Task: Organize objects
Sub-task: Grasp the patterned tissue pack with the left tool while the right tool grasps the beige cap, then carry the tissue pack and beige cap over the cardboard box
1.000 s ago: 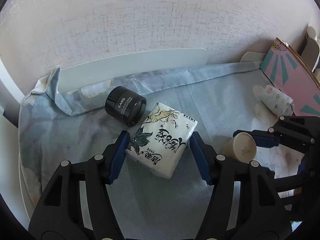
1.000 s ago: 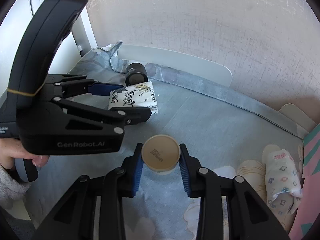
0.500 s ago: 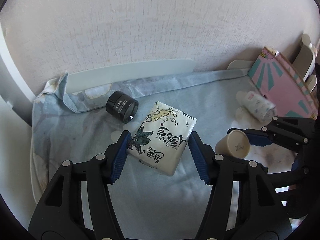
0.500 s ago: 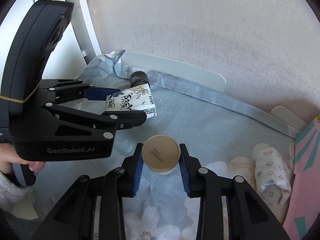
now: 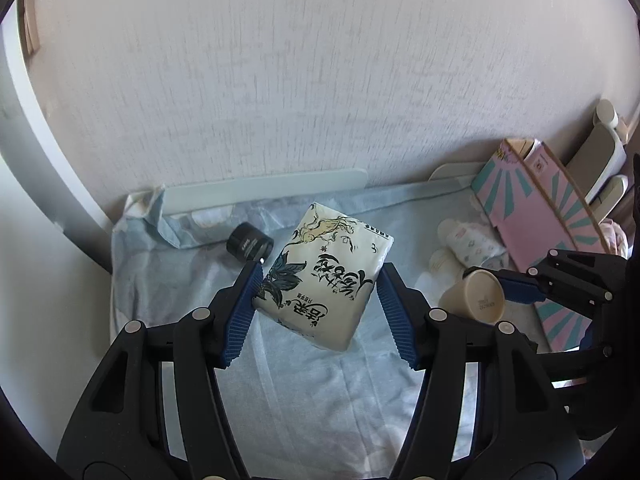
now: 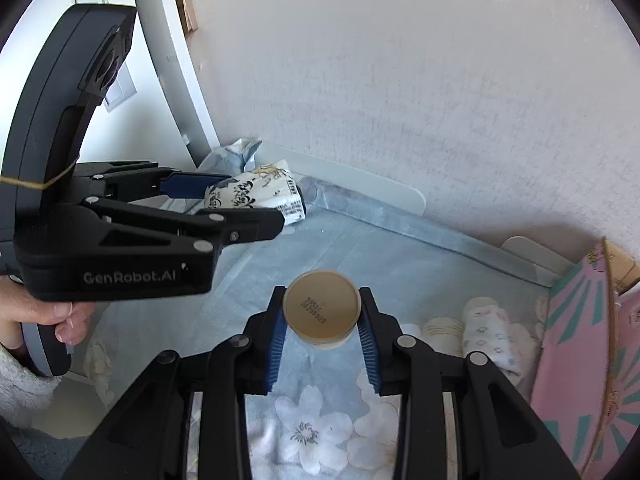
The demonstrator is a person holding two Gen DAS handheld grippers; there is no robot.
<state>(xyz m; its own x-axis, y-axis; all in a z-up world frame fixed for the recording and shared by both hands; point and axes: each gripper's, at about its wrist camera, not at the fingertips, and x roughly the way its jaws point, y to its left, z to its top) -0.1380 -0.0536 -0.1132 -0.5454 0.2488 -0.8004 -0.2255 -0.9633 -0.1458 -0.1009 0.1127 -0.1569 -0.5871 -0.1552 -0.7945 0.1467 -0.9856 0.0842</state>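
My left gripper [image 5: 318, 300] is shut on a white tissue pack [image 5: 326, 276] with black ink drawings and holds it in the air above the blue cloth [image 5: 304, 392]. My right gripper [image 6: 322, 328] is shut on a beige round jar [image 6: 321, 310], bottom toward the camera, also held above the cloth. The jar shows in the left wrist view [image 5: 478, 294], right of the tissue pack. The tissue pack and left gripper show in the right wrist view [image 6: 256, 198] at the left.
A black round jar [image 5: 249, 243] lies on the cloth near the back left. A rolled patterned cloth [image 5: 472, 245] and a pink box with teal rays [image 5: 536, 232] stand at the right. The wall [image 5: 320, 80] closes the back.
Both grippers have risen from the cloth with their loads. The tissue pack has left the surface and the black jar now lies farther below.
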